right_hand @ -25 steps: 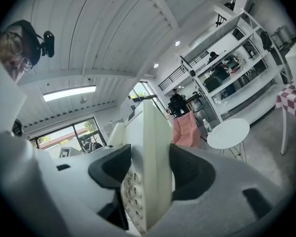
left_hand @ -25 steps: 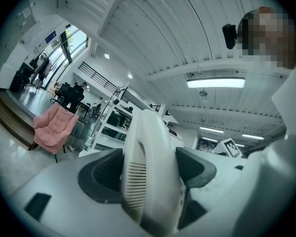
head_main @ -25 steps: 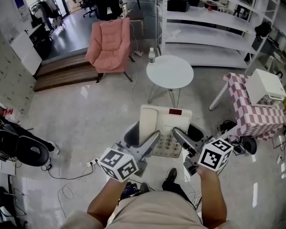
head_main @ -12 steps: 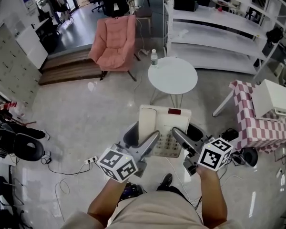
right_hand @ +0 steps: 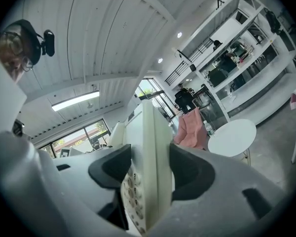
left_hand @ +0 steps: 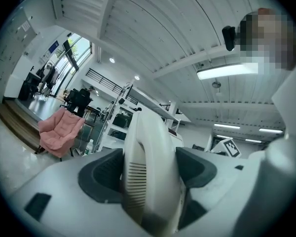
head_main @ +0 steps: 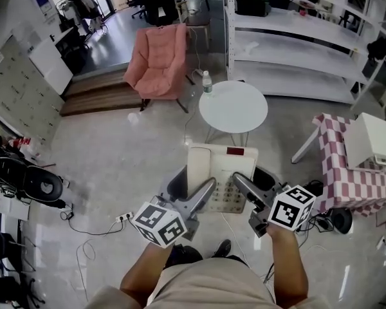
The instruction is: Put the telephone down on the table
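1. My left claw [head_main: 192, 188] is clamped on the left edge of the telephone [head_main: 222, 166]. In the left gripper view, the dark pads [left_hand: 101, 174] press on either side of the cream handset, whose slotted end fills the gap between the jaws.
2. My right claw [head_main: 253, 183] is clamped on the telephone's right edge. In the right gripper view, the jaws close on the thin side of the body, with the keypad buttons showing just left of the grip.
3. The marker cube [head_main: 159, 223] on the left claw and its twin [head_main: 291, 207] on the right sit near my forearms, one either side of the telephone.
4. The telephone hangs in the air between the two claws, face up. Its handset lies along the left, and a small red panel sits at the top right. It touches no table.
5. Beyond its far edge stands a round white table [head_main: 233, 106] with a small bottle [head_main: 206, 80] at its left rim.
6. Left of that table is a pink armchair [head_main: 161, 60], and behind it are white shelves [head_main: 296, 37].
7. To my right, a table with a checked cloth [head_main: 354, 172] carries a white box [head_main: 372, 140].
8. Under the telephone is the glossy floor [head_main: 116, 166], where a power strip [head_main: 123, 219] and its cable lie to my left.
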`<state>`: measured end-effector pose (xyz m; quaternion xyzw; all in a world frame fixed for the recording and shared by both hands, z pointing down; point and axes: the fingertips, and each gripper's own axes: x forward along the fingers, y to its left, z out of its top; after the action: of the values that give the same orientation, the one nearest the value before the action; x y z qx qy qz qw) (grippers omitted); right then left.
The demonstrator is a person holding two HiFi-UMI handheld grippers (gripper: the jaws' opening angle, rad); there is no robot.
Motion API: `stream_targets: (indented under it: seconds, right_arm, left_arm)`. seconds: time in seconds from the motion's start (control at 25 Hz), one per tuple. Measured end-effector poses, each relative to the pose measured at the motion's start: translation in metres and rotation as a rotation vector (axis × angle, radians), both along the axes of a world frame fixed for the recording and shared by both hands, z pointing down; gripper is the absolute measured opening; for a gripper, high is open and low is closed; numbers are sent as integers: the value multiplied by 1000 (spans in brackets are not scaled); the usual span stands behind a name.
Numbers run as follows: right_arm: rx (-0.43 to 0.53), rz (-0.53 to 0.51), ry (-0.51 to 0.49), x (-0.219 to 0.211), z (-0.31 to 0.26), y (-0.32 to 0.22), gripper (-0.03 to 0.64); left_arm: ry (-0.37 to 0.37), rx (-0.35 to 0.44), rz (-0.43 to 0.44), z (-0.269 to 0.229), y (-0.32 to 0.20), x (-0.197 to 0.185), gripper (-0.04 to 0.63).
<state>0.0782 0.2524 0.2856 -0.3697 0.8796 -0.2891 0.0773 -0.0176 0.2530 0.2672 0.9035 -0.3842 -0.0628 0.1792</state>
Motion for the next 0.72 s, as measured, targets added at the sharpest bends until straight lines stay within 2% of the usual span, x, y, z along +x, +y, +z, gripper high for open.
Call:
stream_targets:
  seconds: [0.32,0.72]
  right_arm:
    - [-18,37,-12,34,9,-12,227]
    - [-32,101,6,52,15,-52,227]
  left_arm:
    - [-15,-16,40,7,-16,35,325]
    - [3,-20,108,15,-63,52,325]
